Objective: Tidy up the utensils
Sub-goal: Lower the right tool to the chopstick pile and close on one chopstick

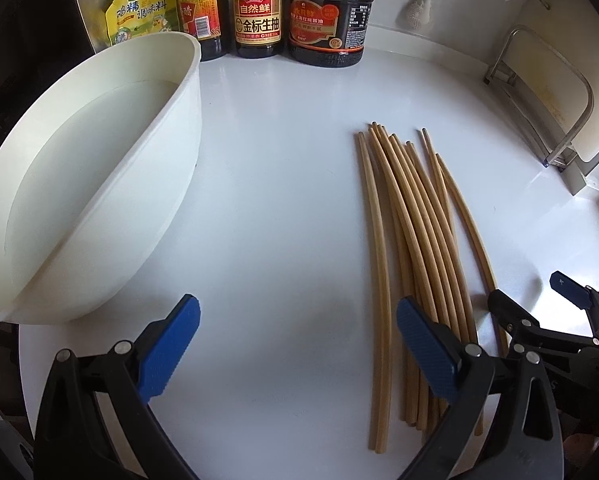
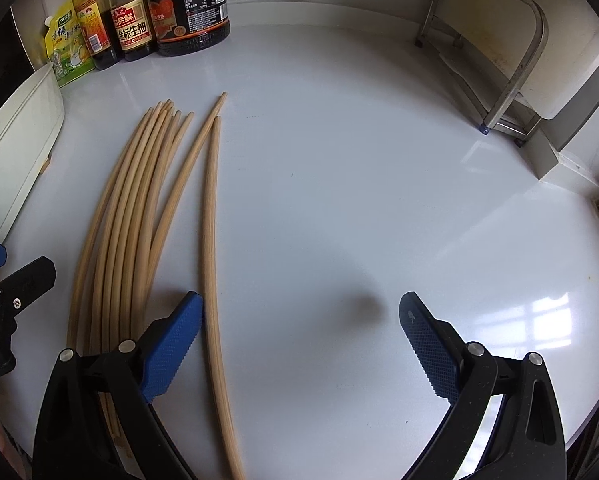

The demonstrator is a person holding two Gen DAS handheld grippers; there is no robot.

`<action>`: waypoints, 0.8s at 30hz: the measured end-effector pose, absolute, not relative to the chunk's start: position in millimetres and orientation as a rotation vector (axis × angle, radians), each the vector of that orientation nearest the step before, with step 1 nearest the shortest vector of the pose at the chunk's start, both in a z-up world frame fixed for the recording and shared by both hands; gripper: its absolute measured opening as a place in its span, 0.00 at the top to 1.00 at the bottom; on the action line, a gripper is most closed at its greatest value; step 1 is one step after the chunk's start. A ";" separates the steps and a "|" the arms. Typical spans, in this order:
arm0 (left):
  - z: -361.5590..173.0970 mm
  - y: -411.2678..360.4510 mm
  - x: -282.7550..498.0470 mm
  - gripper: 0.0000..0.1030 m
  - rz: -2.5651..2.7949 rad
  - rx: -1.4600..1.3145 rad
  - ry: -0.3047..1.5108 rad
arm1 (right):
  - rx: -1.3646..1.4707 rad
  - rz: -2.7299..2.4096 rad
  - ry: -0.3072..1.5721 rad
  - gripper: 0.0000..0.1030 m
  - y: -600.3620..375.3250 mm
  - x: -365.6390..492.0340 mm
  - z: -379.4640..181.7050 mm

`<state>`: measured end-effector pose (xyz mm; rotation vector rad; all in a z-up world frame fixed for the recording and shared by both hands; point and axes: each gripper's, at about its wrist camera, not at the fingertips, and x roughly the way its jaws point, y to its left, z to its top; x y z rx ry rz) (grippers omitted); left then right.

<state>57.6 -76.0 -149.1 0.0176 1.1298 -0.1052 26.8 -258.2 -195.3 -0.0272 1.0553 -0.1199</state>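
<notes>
Several wooden chopsticks (image 1: 413, 248) lie side by side on the white counter, pointing away from me; in the right wrist view the chopsticks (image 2: 139, 208) fan out left of centre, one lying apart on the right. A white oval container (image 1: 95, 184) lies on its side at the left, its opening facing the cameras, with nothing inside. My left gripper (image 1: 299, 312) hangs open over bare counter, its right finger above the chopsticks' near ends. My right gripper (image 2: 299, 312) is open too, its left finger beside the lone chopstick. Neither holds anything.
Sauce bottles (image 1: 259, 12) and a yellow seasoning pouch (image 1: 139, 4) line the back wall. A metal rack (image 2: 499, 52) with a cutting board stands at the back right. A brush (image 1: 417, 12) hangs on the wall. Bare counter (image 2: 379, 184) stretches right of the chopsticks.
</notes>
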 end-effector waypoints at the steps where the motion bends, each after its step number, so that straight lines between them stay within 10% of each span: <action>1: -150.4 -77.2 58.5 0.06 -0.104 0.022 1.131 | -0.026 -0.117 1.053 0.08 -259.0 25.6 -195.6; 18: -164.4 -97.0 61.0 0.08 -0.111 0.155 1.111 | -0.049 -0.105 1.015 0.09 -257.0 18.1 -196.2; 24: -162.8 -99.8 57.8 0.25 -0.146 0.156 1.090 | -0.062 -0.106 0.985 0.10 -255.3 13.9 -196.4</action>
